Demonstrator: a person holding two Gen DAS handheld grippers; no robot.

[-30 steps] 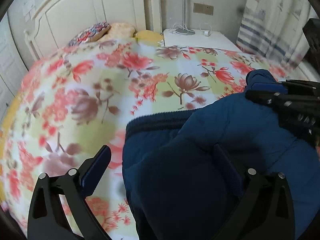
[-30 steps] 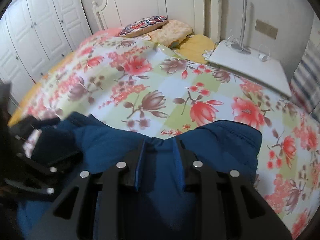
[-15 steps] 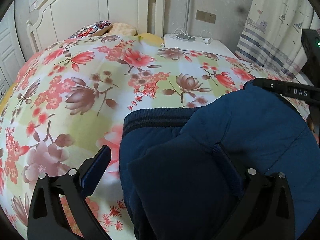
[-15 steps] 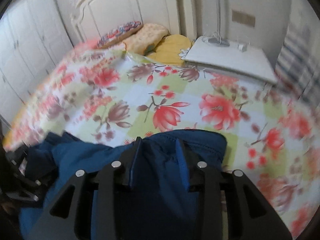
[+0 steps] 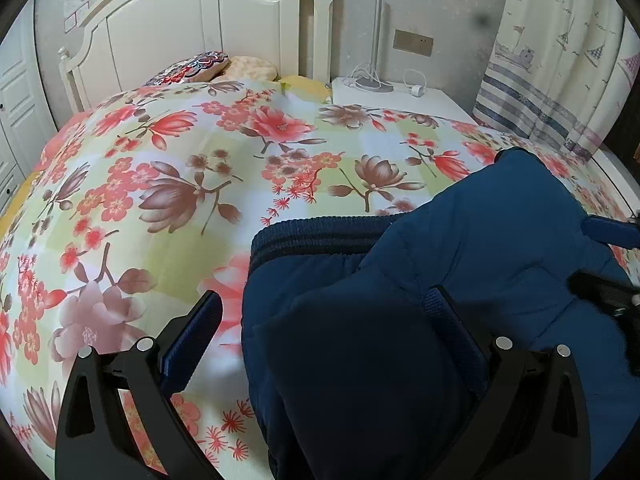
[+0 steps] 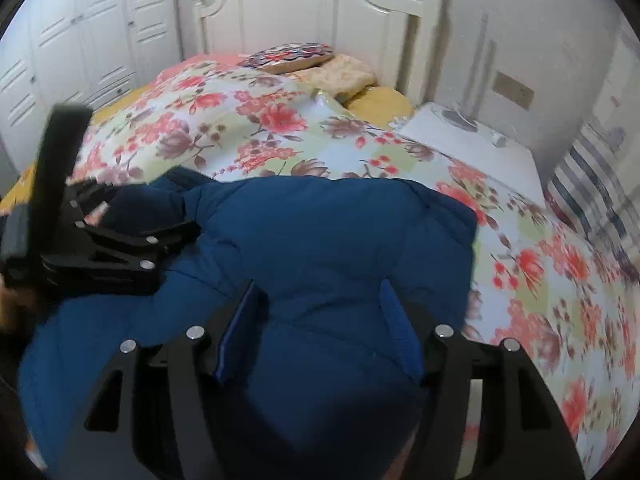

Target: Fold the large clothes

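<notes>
Straddling jacket [image 5: 480, 240], left claw [image 5: 324, 320] spread | right claw [image 6: 320, 320] spread | wardrobe [image 6: 80, 40] right-view only

Jacket [image 5: 460, 280] runs off the bottom edge in both views. Right tool [image 5: 616, 264] is just a blurry sliver at the frame edge, curtain [image 6: 592, 184] smeared too.

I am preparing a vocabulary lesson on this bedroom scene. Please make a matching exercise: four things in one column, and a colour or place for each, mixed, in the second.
Things:
1. jacket
2. headboard
3. lamp
4. patterned cushion

Descriptions:
A. cream white
B. dark blue
C. on the bedside table
D. on the bed below the headboard

Pairs: 1-B, 2-A, 3-C, 4-D
</notes>
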